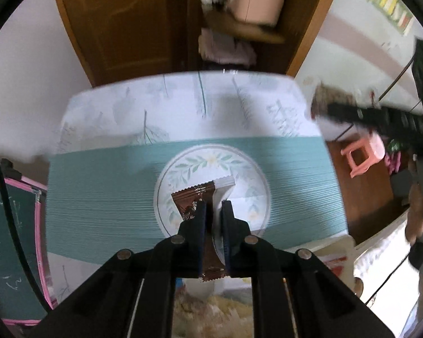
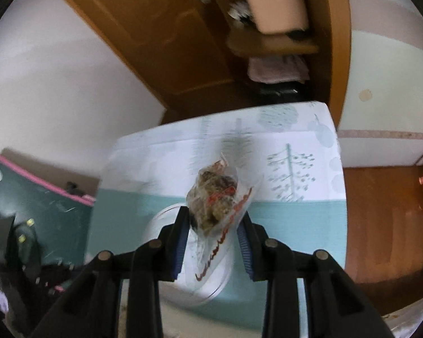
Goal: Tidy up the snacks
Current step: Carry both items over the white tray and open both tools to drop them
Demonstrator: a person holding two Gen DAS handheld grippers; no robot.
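Clamped between the left gripper's [image 1: 213, 207] matt black plastic fingers with ribbed blue pads is a glossy brown-and-white foil snack wrapper [image 1: 203, 197] with crimped, saw-toothed ends, and beneath it lies a smooth, glazed-looking plate [image 1: 256, 174] printed with leaves. The right gripper [image 2: 213, 222], of the same matt plastic with round metal pins, pinches a clear, shiny plastic snack bag [image 2: 217, 197] with red print and rough, crumbly brown contents. Under both tools spreads a finely ribbed teal mat [image 1: 104, 186] on a smooth printed tablecloth [image 1: 127, 107]; beyond stands a glossy varnished wooden door [image 2: 143, 28].
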